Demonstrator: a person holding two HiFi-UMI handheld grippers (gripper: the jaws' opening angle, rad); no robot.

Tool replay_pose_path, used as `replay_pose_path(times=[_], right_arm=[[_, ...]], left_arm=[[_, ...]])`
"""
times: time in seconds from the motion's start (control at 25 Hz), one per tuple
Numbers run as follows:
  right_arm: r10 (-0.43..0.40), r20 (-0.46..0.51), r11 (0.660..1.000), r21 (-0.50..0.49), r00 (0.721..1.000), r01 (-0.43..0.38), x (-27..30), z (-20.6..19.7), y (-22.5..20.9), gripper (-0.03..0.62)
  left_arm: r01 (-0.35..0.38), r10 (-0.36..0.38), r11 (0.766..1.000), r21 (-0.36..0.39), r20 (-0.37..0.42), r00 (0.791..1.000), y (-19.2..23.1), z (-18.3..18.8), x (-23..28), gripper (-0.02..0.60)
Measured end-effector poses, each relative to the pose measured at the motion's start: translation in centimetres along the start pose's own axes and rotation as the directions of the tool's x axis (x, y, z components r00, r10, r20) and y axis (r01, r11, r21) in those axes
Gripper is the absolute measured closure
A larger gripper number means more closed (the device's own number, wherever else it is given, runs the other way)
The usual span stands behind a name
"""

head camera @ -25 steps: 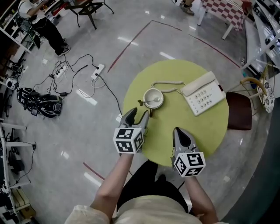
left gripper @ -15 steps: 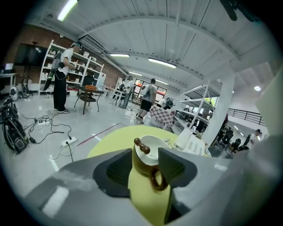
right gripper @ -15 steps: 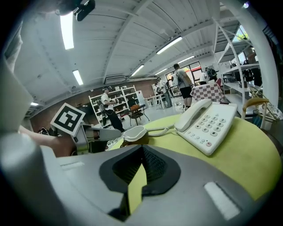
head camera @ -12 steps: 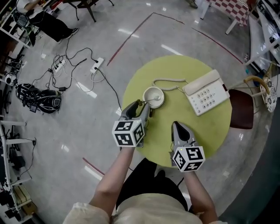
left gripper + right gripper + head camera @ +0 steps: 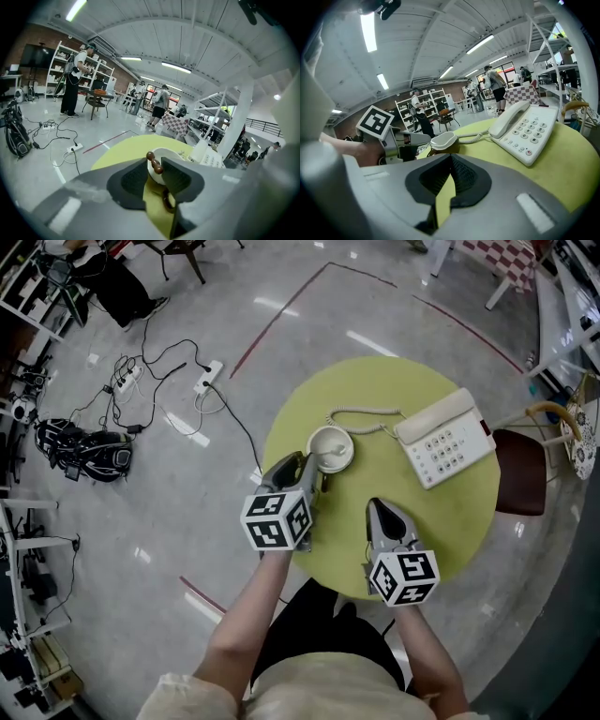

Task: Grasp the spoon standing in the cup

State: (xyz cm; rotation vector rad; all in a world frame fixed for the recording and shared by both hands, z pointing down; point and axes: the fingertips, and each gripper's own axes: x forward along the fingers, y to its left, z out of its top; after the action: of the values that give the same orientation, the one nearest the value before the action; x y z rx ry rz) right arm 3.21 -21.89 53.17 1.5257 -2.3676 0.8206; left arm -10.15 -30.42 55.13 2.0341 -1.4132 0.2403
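On the yellow counter (image 5: 441, 521), the cup's (image 5: 315, 441) spoon (image 5: 155, 165) tilts, its handle between the left hand-held gripper's (image 5: 302, 467) closing jaws, not yet gripped. The right hand-held gripper (image 5: 379, 507) is closed, empty. Workshop floor.

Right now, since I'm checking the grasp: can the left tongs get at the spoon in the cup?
Probably yes: the spoon, by its brown handle end, sits between the left tongs, whose jaws have just been closing; nothing blocks it. They don't seem to press it yet.

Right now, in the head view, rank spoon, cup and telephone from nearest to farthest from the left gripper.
1. Spoon: handle between the left gripper's jaws, which have just been closing.
2. Cup: just beyond the jaws.
3. Telephone: farthest, far right.
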Motion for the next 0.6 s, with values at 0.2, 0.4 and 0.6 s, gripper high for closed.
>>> replay_pose_path(times=[0.2,0.4,0.6], right_arm=[[-0.007,0.003,1.000,-0.002,1.000,0.007,0.0,0.2,-0.3,0.592],[-0.012,0.013,1.000,-0.007,1.000,0.012,-0.3,0.6,-0.4,0.592],[-0.016,0.037,1.000,-0.012,0.999,0.017,-1.1,1.1,-0.3,0.592]], left_arm=[[0.001,0.000,1.000,-0.013,0.009,1.000,0.0,0.3,0.1,0.519],[0.015,-0.015,1.000,-0.010,0.026,1.000,-0.5,0.9,0.0,0.525],[0.033,-0.035,0.999,0.031,0.064,0.997,-1.3,2.0,-0.9,0.525]])
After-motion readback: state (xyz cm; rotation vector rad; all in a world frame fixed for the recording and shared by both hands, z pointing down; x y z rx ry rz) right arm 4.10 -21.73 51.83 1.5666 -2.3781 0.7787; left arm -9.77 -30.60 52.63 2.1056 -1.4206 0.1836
